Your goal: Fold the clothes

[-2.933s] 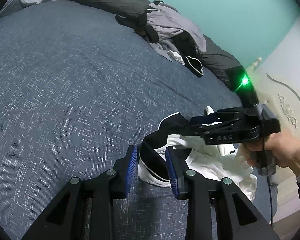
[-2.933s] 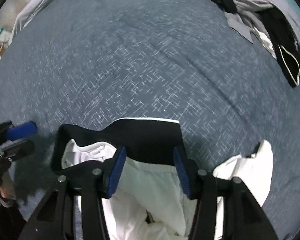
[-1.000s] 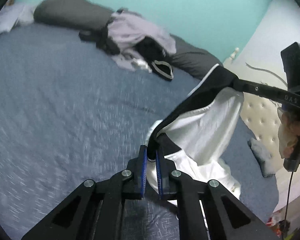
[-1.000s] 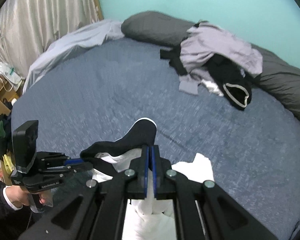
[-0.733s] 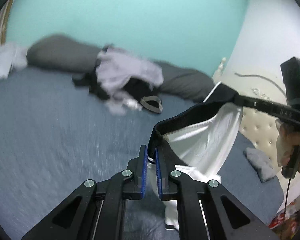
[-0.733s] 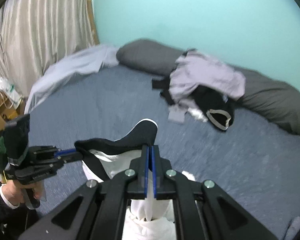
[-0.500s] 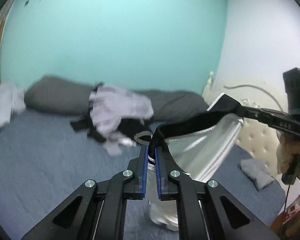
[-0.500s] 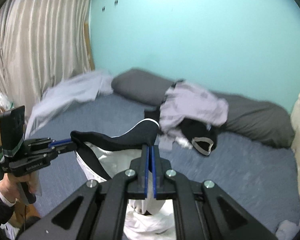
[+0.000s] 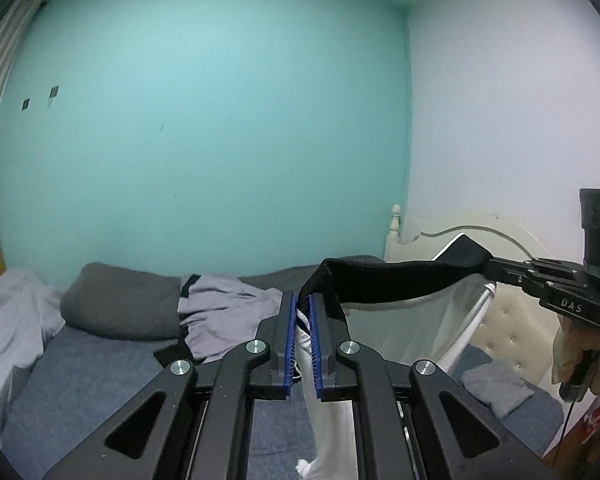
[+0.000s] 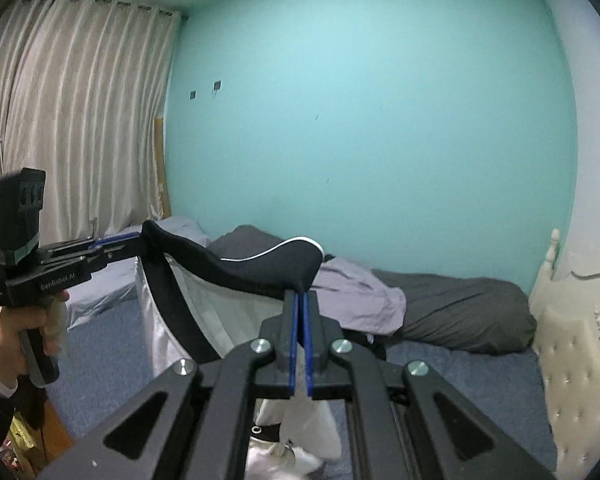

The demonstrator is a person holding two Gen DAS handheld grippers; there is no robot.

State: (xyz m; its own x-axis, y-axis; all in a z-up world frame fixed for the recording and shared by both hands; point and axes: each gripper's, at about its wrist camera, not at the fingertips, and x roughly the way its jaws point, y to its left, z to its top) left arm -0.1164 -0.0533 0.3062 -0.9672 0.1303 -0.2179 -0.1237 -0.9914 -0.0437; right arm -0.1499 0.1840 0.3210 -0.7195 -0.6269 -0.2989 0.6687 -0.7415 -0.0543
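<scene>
White trousers with a black waistband [image 9: 400,280] hang in the air above the bed. My left gripper [image 9: 303,312] is shut on one end of the waistband; the white cloth [image 9: 324,408] drops straight down below its fingers. My right gripper [image 10: 300,300] is shut on the other end of the waistband [image 10: 252,268]. The band sags between the two. In the left wrist view the right gripper [image 9: 496,270] shows at the right edge, level with mine. The right wrist view shows the left gripper [image 10: 132,242] at the left, with sheer white cloth [image 10: 204,312] under it.
The bed with a blue patterned cover [image 9: 100,384] lies below. A pile of lilac and black clothes [image 10: 356,292] rests against grey pillows [image 10: 460,312] at the teal wall. A cream tufted headboard [image 10: 572,344] stands right, curtains [image 10: 60,120] left. A small grey cloth [image 9: 496,388] lies near the headboard.
Both grippers have risen high off the bed with the waistband in them, and the trousers now hang free. The views have tilted up from the bed cover to the wall.
</scene>
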